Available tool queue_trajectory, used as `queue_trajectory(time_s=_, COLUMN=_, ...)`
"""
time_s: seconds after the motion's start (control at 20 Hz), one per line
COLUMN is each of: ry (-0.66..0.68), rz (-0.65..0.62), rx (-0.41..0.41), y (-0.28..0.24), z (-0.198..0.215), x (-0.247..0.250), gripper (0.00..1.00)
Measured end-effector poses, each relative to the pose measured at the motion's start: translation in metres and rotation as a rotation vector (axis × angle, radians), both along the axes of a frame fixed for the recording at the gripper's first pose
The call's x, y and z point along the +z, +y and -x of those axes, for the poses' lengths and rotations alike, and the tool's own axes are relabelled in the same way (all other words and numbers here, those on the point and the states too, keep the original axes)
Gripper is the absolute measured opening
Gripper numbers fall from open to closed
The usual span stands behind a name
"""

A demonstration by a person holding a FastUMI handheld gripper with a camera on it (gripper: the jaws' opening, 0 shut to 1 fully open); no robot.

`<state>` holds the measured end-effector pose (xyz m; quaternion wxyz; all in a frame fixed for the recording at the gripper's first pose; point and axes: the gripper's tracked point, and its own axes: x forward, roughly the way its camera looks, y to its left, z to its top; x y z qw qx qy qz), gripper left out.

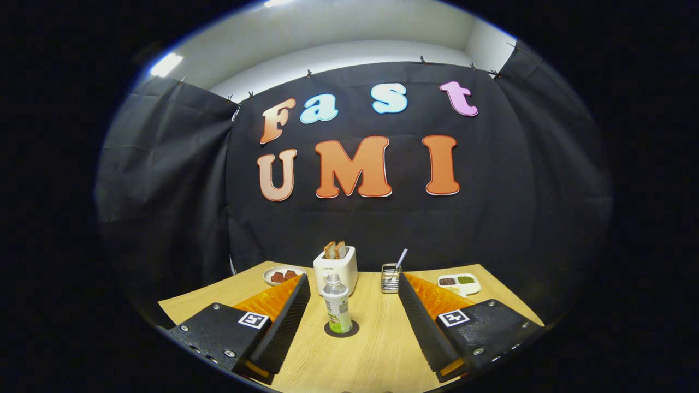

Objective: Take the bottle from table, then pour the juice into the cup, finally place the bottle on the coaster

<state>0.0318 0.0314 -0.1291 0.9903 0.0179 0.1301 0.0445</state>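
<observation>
Bottle [337,304] stands upright on the dark coaster [342,329], between the fingers of the hand-held gripper [354,286], which is spread wide and touches nothing. Toaster [336,267] sits just behind on the wooden surface [377,349].

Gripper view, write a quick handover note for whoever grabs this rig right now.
Gripper: jaws open, holding nothing.
Bottle: upright on the dark coaster, between the jaws, touching neither.
Behind it on the table: a toaster with bread, a plate, a metal holder, a divided dish.
Cup: I can't spot one.
Done: bottle sits on the coaster.
Left: can't tell whether juice was poured; check.
</observation>
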Motion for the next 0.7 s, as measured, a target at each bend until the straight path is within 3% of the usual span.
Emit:
queue_trajectory(time_s=0.35, ry=-0.075, rz=0.027, rx=-0.034, y=-0.014, z=0.023, x=0.033, gripper=0.97)
queue_trajectory(time_s=0.7, ry=-0.072, rz=0.062, rx=-0.03, y=-0.021, z=0.026, x=0.029, gripper=0.97)
